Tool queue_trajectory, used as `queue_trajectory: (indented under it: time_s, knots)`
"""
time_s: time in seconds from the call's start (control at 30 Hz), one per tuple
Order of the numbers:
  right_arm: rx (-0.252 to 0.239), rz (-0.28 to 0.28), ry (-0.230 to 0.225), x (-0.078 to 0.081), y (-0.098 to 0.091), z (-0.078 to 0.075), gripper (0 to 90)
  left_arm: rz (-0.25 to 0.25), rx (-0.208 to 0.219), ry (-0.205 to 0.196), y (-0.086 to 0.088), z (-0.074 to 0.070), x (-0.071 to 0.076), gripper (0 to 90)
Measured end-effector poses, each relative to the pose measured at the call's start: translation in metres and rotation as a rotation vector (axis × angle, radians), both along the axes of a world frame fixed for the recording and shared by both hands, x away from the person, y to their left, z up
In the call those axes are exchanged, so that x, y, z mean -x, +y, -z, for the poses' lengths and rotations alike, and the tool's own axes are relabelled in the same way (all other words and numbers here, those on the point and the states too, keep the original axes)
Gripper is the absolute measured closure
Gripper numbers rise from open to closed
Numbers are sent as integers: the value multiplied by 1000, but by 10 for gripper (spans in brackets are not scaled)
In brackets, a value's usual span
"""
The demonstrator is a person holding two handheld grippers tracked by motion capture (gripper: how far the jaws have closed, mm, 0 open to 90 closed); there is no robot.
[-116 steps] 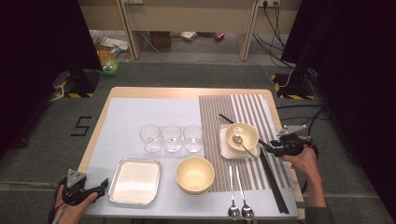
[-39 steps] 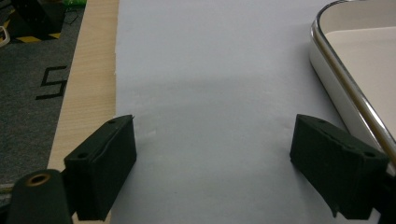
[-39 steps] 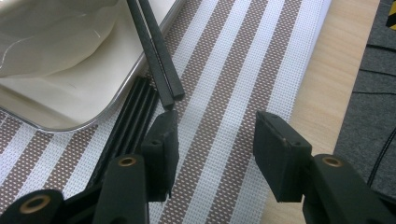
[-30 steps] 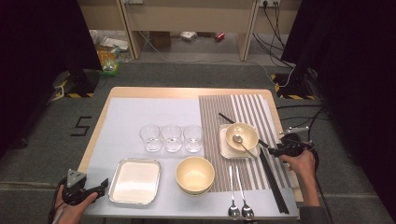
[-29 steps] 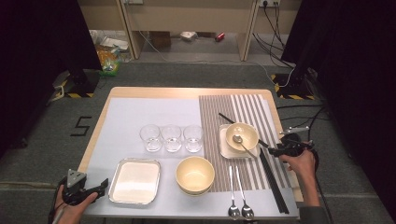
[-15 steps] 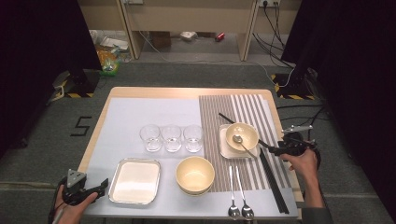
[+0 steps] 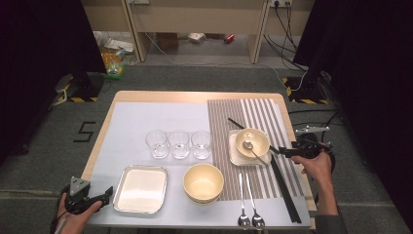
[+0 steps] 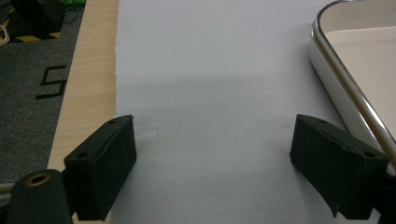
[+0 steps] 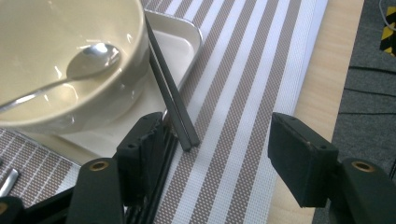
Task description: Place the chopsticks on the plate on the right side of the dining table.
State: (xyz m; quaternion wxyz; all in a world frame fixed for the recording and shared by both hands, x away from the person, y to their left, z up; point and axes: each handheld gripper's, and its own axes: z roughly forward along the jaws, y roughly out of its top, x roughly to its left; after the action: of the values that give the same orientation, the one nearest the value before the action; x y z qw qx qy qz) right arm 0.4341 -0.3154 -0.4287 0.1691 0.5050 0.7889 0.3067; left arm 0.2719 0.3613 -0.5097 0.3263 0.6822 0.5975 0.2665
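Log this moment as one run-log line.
left gripper: open, idle by tray | right gripper: jaws just opening, chopsticks between them, unpressed, leaning on small tray beside bowl | spoon: in bowl

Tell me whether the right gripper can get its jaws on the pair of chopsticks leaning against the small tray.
Probably yes. The right gripper has just been opening its jaws, and the near end of the chopsticks lies just ahead of them on the striped mat, close beside one jaw. Nothing blocks that end; the bowl sits farther in.
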Motion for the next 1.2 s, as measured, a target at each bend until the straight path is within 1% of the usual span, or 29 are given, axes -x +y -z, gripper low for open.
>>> queue_trajectory:
  time_s: [0.07,0.23,0.4,0.57,0.83,1.0,1.07,1.2]
  knots:
    - [-3,3,-10,-2,2,-4,335,0,0,0,0,0,0,134]
    - [1,12,-30,-7,6,-19,334,0,0,0,0,0,0,134]
    - [2,4,-41,-15,12,-32,332,0,1,1,0,0,0,134]
    - [-9,-15,-48,-23,25,-39,330,0,1,1,0,0,0,134]
    - [0,-37,-53,-34,46,-47,320,1,1,2,0,0,0,133]
    - [1,-50,-49,-40,56,-48,312,1,0,3,0,0,0,132]
    - [0,-50,-41,-41,60,-48,310,1,1,1,0,0,0,133]
    - [6,-56,-41,-46,65,-48,307,0,1,1,0,0,0,133]
